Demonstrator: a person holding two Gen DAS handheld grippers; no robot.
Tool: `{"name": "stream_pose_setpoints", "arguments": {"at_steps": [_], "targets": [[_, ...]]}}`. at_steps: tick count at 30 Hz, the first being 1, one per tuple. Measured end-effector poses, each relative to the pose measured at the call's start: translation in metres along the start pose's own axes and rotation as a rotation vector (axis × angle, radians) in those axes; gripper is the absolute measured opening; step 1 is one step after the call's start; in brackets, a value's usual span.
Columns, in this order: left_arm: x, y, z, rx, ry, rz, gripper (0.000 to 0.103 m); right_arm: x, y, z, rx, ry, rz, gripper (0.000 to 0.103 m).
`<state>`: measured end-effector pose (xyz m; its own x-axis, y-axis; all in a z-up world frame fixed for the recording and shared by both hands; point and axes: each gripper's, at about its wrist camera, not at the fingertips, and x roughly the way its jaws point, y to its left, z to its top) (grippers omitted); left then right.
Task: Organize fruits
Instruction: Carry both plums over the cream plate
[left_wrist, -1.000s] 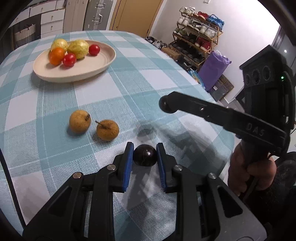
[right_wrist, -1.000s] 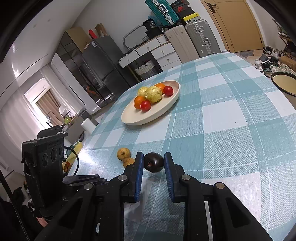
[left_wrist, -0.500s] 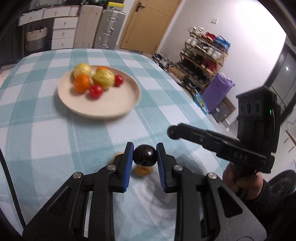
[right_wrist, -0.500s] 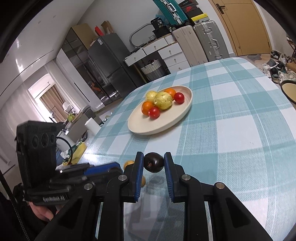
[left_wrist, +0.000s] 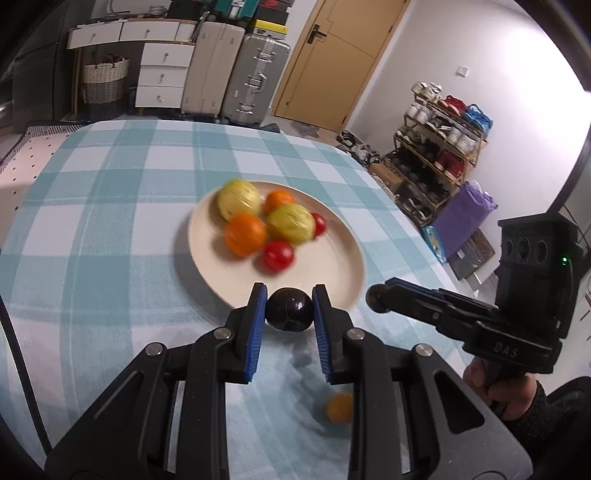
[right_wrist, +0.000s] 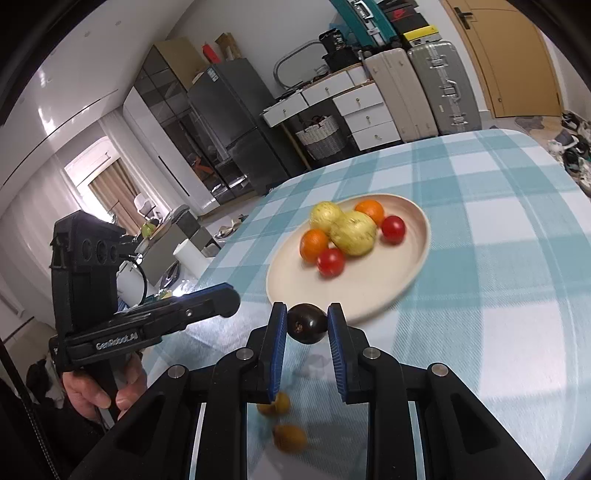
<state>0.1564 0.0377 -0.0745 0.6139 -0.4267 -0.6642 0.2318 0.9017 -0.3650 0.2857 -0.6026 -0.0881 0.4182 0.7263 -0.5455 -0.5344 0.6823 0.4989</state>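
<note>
**Surfaces under your hands**

Your bench wears a woven checked cloth (left_wrist: 110, 192), matt and finely ribbed. The plate (left_wrist: 328, 266) looks like smooth cream ceramic or plastic with a dull sheen. Each dark fruit (left_wrist: 289, 309) you grip is glossy, catching highlights. Your fingers (left_wrist: 257, 332) are matt black plastic with ridged blue pads and bright metal pivots. The suitcase (left_wrist: 255, 74) behind shows ribbed, silvery metal-look panels.

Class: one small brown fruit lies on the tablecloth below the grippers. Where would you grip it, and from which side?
Grip the brown fruit across its round middle, coming from above, since it lies loose on the checked tablecloth. Blur hides any stem. Both grippers, left and right, are shut on dark fruits.
</note>
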Motion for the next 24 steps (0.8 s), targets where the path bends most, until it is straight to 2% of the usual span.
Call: {"name": "stream_pose_setpoints", "arguments": {"at_steps": [13, 24], "targets": [[0.055, 0.054, 0.046, -0.054, 0.034, 0.014, 0.022, 0.070, 0.014, 0.036, -0.052, 0.074, 0.010, 0.023], [0.086, 0.073, 0.066, -0.098, 0.046, -0.014, 0.022, 0.106, 0.025, 0.045, -0.126, 0.115, -0.013, 0.023]]}}
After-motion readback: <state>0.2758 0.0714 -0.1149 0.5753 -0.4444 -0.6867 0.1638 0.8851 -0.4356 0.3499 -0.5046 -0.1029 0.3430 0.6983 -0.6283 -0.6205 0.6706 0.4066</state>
